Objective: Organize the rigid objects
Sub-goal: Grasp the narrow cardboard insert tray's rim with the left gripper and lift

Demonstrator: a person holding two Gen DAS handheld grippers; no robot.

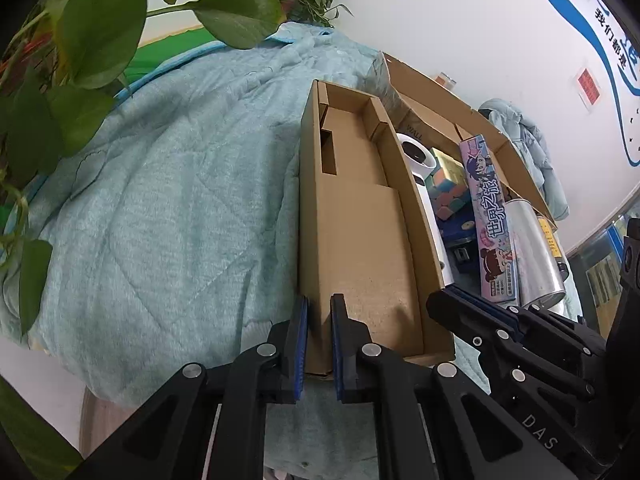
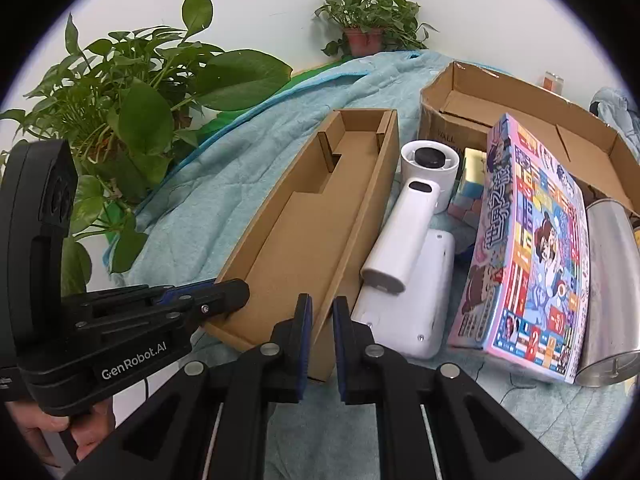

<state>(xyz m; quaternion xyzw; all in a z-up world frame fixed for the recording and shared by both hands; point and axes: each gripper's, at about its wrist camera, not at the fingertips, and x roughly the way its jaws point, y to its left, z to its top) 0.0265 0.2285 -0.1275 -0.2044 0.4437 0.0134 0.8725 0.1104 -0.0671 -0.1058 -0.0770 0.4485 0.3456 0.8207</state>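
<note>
A long open cardboard box [image 1: 360,240] [image 2: 312,224] lies on the teal quilt. My left gripper [image 1: 319,344] is shut on the box's near left wall; it also shows in the right wrist view [image 2: 224,298] at the box's near left corner. My right gripper [image 2: 322,340] is shut on the box's near right wall, and it shows in the left wrist view [image 1: 460,304]. To the right lie a white handheld fan [image 2: 408,248], a colourful cartoon box [image 2: 532,264], a shiny metal cylinder [image 2: 612,288] and pastel blocks [image 2: 468,184].
A larger open carton [image 2: 520,120] stands behind the objects. Potted plants [image 2: 132,112] stand to the left and at the back [image 2: 368,20] by the white wall. The quilt [image 1: 160,200] covers the surface.
</note>
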